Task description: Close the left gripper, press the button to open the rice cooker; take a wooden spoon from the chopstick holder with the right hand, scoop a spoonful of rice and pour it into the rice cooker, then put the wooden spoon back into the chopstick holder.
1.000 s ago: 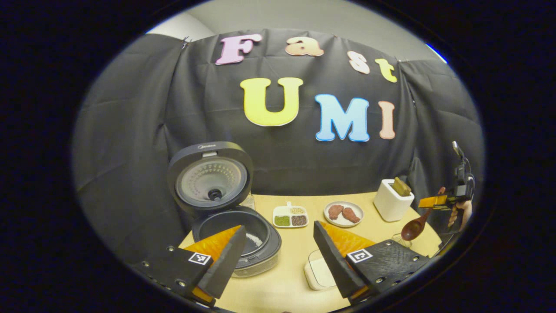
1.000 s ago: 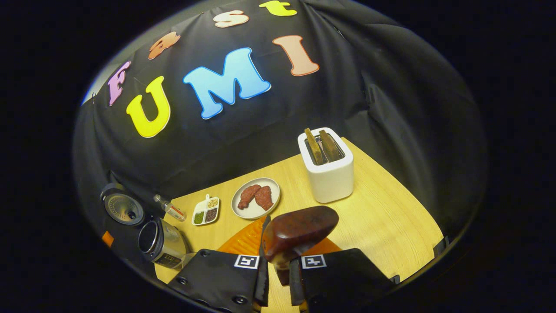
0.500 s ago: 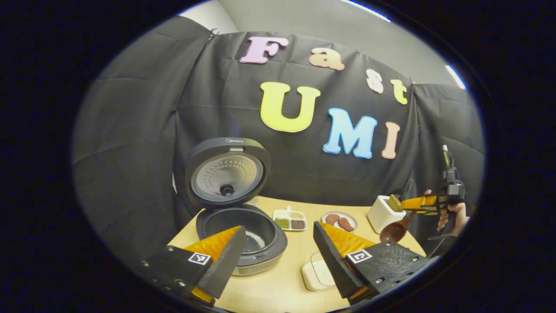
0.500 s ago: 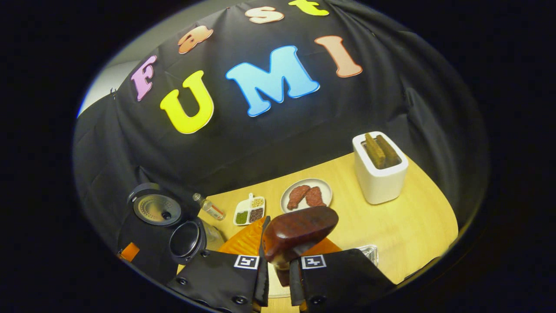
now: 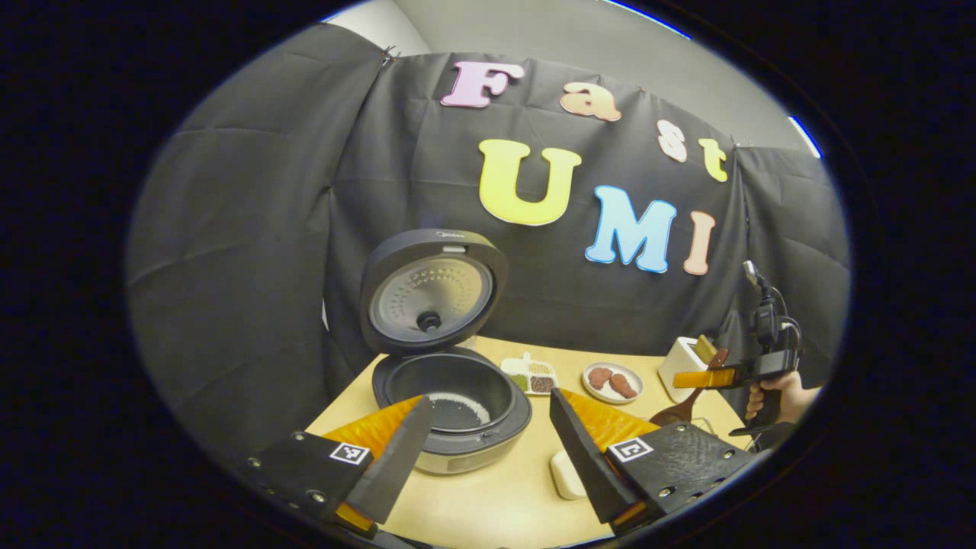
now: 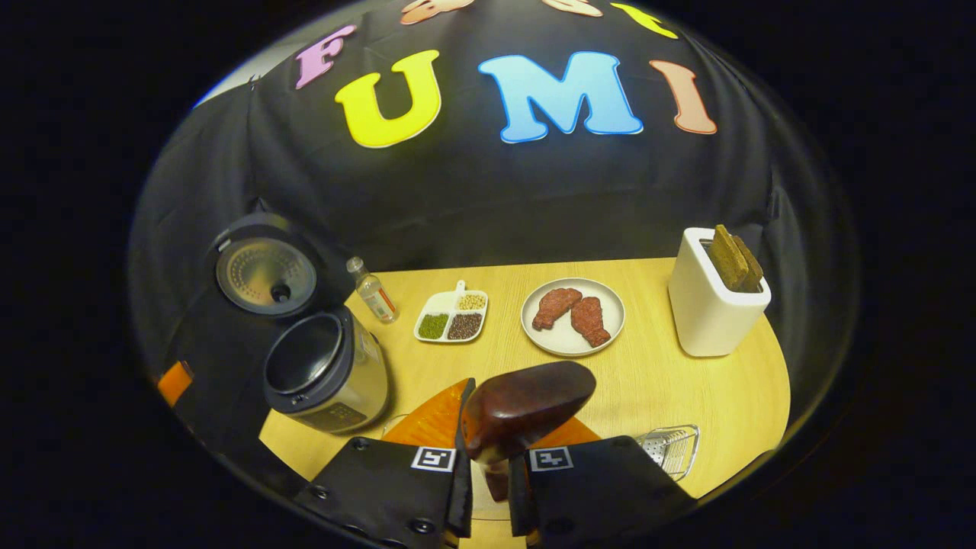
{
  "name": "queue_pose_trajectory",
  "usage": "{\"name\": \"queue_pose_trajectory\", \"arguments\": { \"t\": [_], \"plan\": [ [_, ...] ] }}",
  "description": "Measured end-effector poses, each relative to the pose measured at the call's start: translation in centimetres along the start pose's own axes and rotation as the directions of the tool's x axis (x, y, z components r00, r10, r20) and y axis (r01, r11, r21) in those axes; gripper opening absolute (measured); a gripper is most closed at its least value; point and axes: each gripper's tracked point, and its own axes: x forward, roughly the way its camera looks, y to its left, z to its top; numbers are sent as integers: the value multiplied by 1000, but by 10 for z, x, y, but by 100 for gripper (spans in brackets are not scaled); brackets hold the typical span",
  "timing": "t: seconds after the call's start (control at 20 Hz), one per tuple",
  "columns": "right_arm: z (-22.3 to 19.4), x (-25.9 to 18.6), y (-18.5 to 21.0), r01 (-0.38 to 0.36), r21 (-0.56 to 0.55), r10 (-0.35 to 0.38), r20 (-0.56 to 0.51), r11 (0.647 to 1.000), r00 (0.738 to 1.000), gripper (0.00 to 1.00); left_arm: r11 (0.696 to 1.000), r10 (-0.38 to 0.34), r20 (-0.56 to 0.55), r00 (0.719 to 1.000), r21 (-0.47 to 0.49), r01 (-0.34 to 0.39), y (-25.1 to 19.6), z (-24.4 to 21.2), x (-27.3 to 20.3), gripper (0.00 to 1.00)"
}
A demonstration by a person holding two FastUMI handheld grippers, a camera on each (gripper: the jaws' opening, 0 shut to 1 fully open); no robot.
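The rice cooker (image 5: pixel 457 427) stands open, its lid (image 5: pixel 435 293) upright and a little white rice (image 5: pixel 467 402) in the pot. My left gripper (image 5: pixel 488 431) hovers in front of it, open and holding nothing. Farther right, a hand (image 5: pixel 772 396) holds my right gripper (image 5: pixel 705 379) with the wooden spoon (image 5: pixel 672 415) hanging bowl-down. In the right gripper view, my right gripper (image 6: pixel 488 465) is shut on the wooden spoon (image 6: pixel 526 408), whose bowl shows no rice. The cooker (image 6: pixel 324 374) sits to the left there. A wire chopstick holder (image 6: pixel 671 446) stands at the lower right.
On the wooden table (image 6: pixel 686 389) stand a small bottle (image 6: pixel 372 291), a divided dish of beans (image 6: pixel 451 316), a plate with two pieces of meat (image 6: pixel 572 316) and a white toaster with bread (image 6: pixel 713 305). A white container (image 5: pixel 566 474) lies near the table's front edge.
My left gripper has drawn back from the cooker and stays open. My right gripper has swung left and levelled, keeping the spoon, and the mesh holder has come into its view.
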Motion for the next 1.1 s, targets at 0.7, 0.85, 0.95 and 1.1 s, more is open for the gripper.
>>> {"name": "queue_pose_trajectory", "arguments": {
  "t": [0.7, 0.85, 0.95, 1.1],
  "plan": [
    [-72, 65, 25, 24, 31, -18, -194, 999, 981, 22, 998, -4, -45, 999, -66, 1, 29, -23, 13, 99],
    [-82, 65, 45, -19, 96, 40, -219, 995, 975, 21, 999, 0, -35, 999, -45, -1, 32, -19, 7, 97],
    [-87, 64, 56, -44, 138, 75, -232, 989, 970, 21, 999, 3, -35, 999, -35, -4, 36, -19, 4, 99],
    [-90, 65, 66, -59, 224, 115, -244, 973, 963, 18, 999, 9, -45, 999, -42, -11, 40, -23, -1, 97]
  ]
}}
